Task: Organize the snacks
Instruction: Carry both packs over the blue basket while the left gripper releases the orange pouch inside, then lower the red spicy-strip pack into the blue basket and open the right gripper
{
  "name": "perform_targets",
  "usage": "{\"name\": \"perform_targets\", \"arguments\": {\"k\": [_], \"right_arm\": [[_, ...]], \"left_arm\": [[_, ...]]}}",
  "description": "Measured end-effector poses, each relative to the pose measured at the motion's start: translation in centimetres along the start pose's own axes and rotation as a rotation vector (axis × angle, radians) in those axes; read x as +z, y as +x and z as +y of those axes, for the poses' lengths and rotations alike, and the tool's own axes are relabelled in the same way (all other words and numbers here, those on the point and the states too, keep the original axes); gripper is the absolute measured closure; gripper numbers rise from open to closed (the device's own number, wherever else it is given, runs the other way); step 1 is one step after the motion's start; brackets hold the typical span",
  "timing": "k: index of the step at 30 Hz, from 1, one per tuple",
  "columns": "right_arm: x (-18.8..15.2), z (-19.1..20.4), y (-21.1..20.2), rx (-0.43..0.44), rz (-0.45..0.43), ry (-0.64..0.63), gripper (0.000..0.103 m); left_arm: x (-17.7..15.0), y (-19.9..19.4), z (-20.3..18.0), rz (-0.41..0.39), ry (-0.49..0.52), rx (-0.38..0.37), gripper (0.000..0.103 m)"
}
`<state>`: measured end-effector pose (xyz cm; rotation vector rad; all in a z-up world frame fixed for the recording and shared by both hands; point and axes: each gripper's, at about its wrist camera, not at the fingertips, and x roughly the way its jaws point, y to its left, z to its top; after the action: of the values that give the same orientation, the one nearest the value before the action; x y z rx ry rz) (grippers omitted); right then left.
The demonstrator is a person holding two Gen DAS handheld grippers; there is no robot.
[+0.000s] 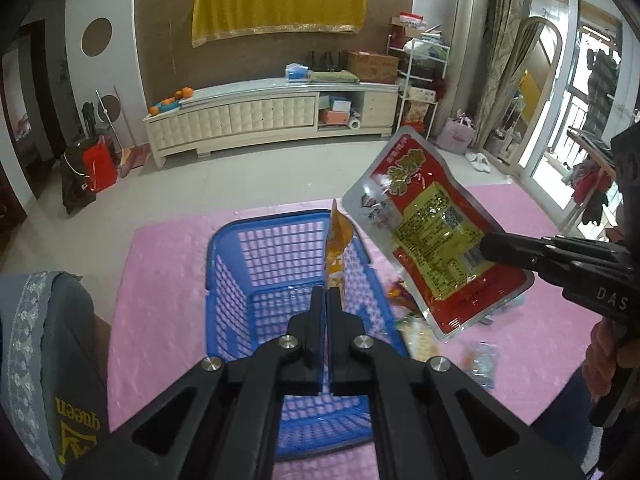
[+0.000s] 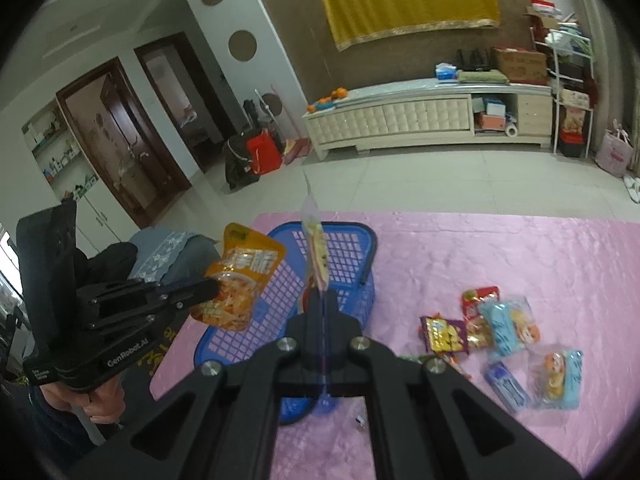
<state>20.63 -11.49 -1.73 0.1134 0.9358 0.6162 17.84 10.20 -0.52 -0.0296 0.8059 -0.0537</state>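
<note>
Both claws clamped on packets above the blue basket [image 1: 240,248], left gripper [image 1: 326,300] on the orange pouch [image 2: 236,280], right gripper [image 2: 322,300] on the red pouch [image 1: 432,232], seemingly poised for dropping in.

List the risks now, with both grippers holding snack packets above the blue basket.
1. The left gripper pinches only the bottom edge of the orange pouch; it may slip and fall outside the blue basket.
2. The right gripper holds the red packet by one edge, tilted beside the basket's rim; released there, it could land on the pink cloth.
3. The two packets hang close together and may collide.
</note>
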Motion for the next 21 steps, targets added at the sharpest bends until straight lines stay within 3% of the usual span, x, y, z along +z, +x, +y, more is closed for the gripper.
{"name": "perform_targets", "arguments": {"k": [8,16,17,18,20,21], "right_arm": [[0.8,0.5,4.9,0.013,0.061,0.013,0.100],[1.1,-0.3,5.5,0.010,0.052,0.050,0.100],[0.9,-0.4,5.4,0.006,0.052,0.050,0.100],[0.8,-0.4,5.3,0.004,0.054,0.052,0.100],[1.3,-0.3,5.4,0.003,0.055,0.056,0.100],[1.2,-0.5,5.2,0.003,0.054,0.059,0.100]], "left_arm": [[0.9,4.2,3.3,0.052,-0.021,0.019,0.103],[2.0,6.5,4.3,0.064,-0.038,0.015,0.101],[2.0,6.7,4.7,0.066,-0.045,0.016,0.093],[2.0,6.9,4.8,0.075,-0.051,0.016,0.069],[1.9,7.0,4.9,0.078,-0.066,0.032,0.042],[1.9,6.8,4.9,0.067,-0.068,0.043,0.041]]}}
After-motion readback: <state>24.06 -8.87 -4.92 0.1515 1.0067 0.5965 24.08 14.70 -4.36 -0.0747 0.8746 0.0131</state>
